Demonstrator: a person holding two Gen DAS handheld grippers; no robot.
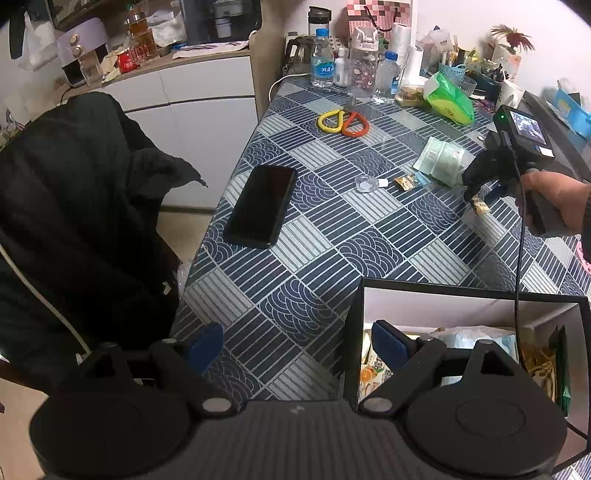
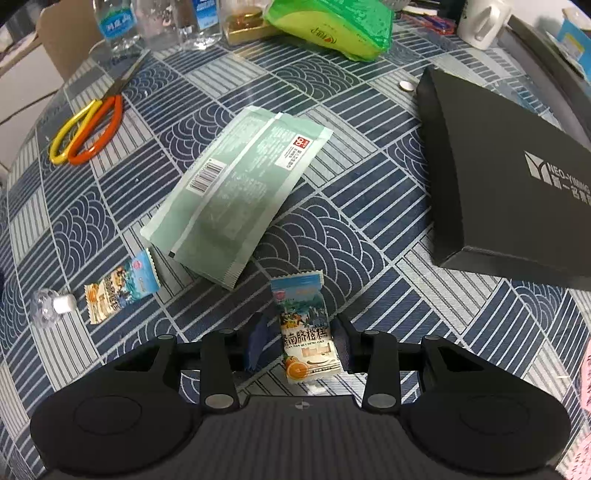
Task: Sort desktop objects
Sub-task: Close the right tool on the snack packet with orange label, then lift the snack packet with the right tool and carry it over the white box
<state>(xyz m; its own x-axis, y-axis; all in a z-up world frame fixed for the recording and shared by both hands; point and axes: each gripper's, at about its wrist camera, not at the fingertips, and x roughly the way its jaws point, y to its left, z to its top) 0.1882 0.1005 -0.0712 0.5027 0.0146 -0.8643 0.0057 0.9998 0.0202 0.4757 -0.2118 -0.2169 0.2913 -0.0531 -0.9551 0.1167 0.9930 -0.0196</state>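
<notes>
Right gripper [image 2: 297, 345] sits low over the tabletop [image 2: 369, 229], fingers parted on either side of a small snack packet [image 2: 304, 332]. The blue pads stand just beside the packet's edges; whether either pad actually touches it cannot be told from the right wrist view. In the left wrist view the same packet [image 1: 480, 205] shows at the tips of that gripper [image 1: 480, 194], near the right edge of the tabletop.

Left gripper [image 1: 297, 345] is wide open and holds nothing. It hovers at the near edge of the tabletop, its right finger over the open black box [image 1: 461, 291], which holds assorted packets.

Items on the tabletop:
- A second snack packet [image 2: 120, 286] lies left of the first, well apart from it, with a small clear bottle [image 2: 50, 306] with a white cap just beside it.
- A pale green pouch [image 2: 236, 199] lies flat towards the middle, beyond both packets.
- Scissors [image 2: 86, 131] with yellow and orange handles lie nearer the far left corner.
- A black phone [image 1: 262, 205] lies face up near the left edge.
- A black box lid [image 2: 509, 177] rests near the right edge.
- A green bag [image 2: 332, 26] and water bottles [image 2: 116, 24] stand along the far edge.
</notes>
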